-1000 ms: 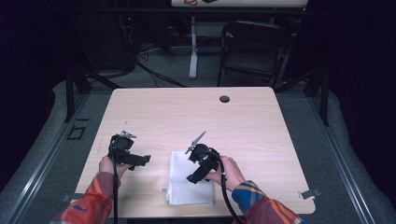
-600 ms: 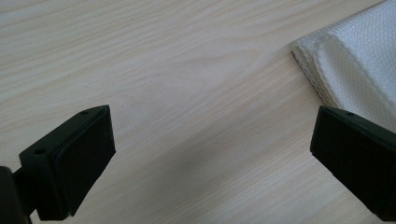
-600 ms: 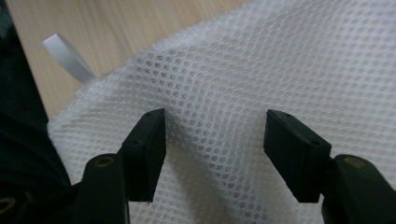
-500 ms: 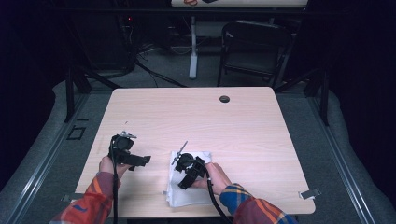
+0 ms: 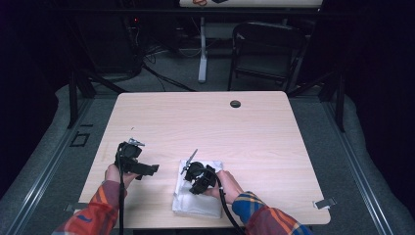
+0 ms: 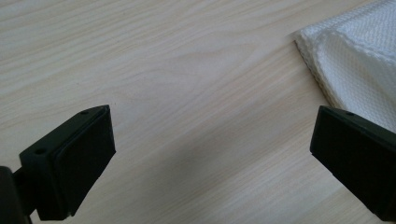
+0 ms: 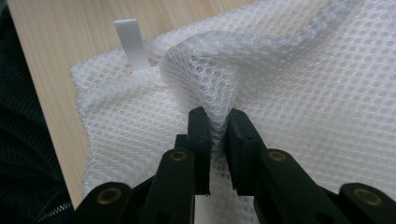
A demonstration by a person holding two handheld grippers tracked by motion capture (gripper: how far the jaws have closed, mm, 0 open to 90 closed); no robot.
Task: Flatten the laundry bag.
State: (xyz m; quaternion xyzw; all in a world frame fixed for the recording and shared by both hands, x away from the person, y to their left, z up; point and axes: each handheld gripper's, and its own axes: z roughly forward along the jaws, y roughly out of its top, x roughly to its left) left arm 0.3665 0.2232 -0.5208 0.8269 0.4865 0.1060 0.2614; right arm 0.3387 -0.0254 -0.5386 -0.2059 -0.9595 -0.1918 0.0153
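A white mesh cloth (image 5: 203,201) lies folded near the front edge of the wooden table (image 5: 205,127). My right gripper (image 5: 192,187) is down on the cloth's left part. In the right gripper view its jaws have just been closing, and the gripper (image 7: 218,122) now pinches a raised fold of the mesh cloth (image 7: 299,93). A white tag (image 7: 133,44) sticks out at the cloth's edge. My left gripper (image 5: 149,170) hovers left of the cloth, open over bare wood (image 6: 212,135). The cloth's corner (image 6: 355,56) shows at the upper right of its view.
A black round grommet (image 5: 235,104) sits in the table's far side. A dark chair (image 5: 266,54) and cables stand on the floor behind the table. A metal clip (image 5: 324,202) hangs at the front right corner. The cloth's tag end reaches close to the table's front edge.
My right gripper moved left and down onto the cloth, and its jaws closed on a fold of the mesh. The left gripper kept still.
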